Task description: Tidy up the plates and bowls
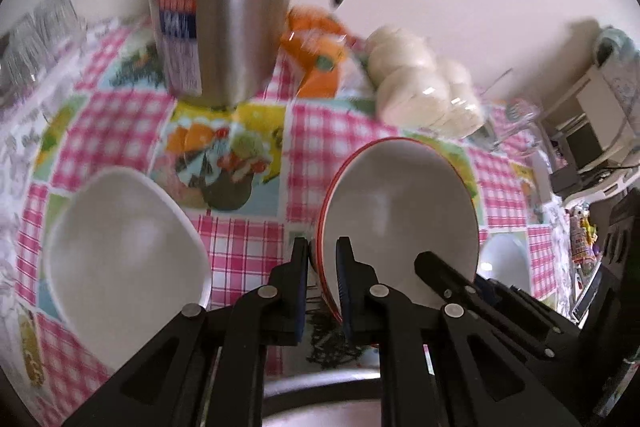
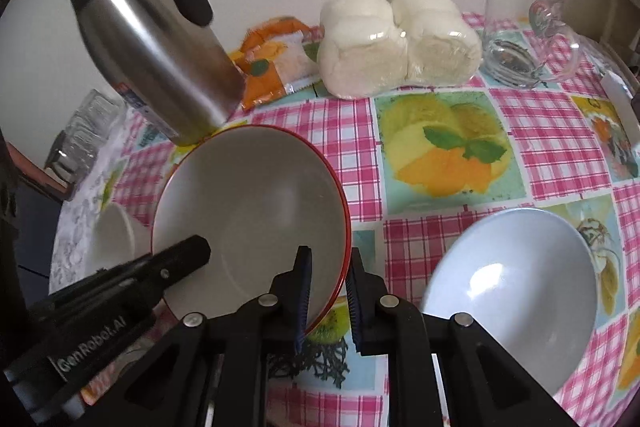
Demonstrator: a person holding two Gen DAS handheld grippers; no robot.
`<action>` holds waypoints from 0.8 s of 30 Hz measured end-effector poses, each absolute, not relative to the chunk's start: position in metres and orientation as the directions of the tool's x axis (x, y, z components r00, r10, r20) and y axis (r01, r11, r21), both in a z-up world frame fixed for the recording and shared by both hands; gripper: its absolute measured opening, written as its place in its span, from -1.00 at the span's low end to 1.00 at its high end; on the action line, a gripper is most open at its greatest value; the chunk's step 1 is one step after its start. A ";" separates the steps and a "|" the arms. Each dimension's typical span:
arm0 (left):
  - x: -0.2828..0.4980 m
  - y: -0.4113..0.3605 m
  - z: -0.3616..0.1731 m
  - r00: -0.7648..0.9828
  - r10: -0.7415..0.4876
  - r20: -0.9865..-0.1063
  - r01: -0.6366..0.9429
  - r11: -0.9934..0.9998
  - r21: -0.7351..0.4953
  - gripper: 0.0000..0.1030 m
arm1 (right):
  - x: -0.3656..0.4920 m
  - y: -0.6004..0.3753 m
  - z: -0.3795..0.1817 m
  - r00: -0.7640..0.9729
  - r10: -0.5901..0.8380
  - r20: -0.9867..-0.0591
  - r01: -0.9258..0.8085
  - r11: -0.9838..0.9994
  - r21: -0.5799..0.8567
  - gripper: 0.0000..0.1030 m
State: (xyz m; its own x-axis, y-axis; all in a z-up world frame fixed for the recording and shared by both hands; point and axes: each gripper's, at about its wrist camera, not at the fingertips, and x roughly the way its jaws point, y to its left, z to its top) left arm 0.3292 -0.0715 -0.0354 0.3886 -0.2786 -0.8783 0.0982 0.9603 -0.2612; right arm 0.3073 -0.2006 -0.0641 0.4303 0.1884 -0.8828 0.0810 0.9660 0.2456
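We note 3 bowls on the checked tablecloth (image 2: 552,131), all empty. The red-rimmed bowl (image 2: 256,203) sits in the middle and is caught from both sides. The left gripper (image 1: 323,267) is clamped on its left rim, 1 blue pad inside the wall and 1 outside. The right gripper (image 2: 329,275) straddles its right rim with the jaws narrow; we cannot tell whether the outer pad touches the rim.

To the left of it, in the left wrist view, stands a plain white bowl (image 1: 124,251), apart from the first. To the right, in the right wrist view, lies a pale blue bowl (image 2: 516,291), near but not touching.

At the far side we see a steel jug (image 2: 160,47) with a black handle, an orange packet (image 2: 272,67), a clear bag of white buns (image 2: 396,43), and a glass mug (image 2: 520,27), which looks empty, at the far right.
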 end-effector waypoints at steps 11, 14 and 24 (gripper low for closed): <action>0.258 -0.072 0.024 0.504 -0.315 -0.804 0.146 0.949 -0.280 -0.73 | 0.240 -0.200 0.002 0.546 0.158 -0.823 0.082 0.967 0.241 -0.65; 0.236 -0.071 0.025 0.510 -0.317 -0.800 0.144 0.948 -0.284 -0.73 | 0.215 -0.198 0.013 0.567 0.155 -0.809 0.080 0.967 0.241 -0.65; 0.184 -0.056 0.022 0.512 -0.331 -0.793 0.122 0.941 -0.314 -0.73 | 0.157 -0.179 0.027 0.579 0.114 -0.807 0.060 0.981 0.182 -0.65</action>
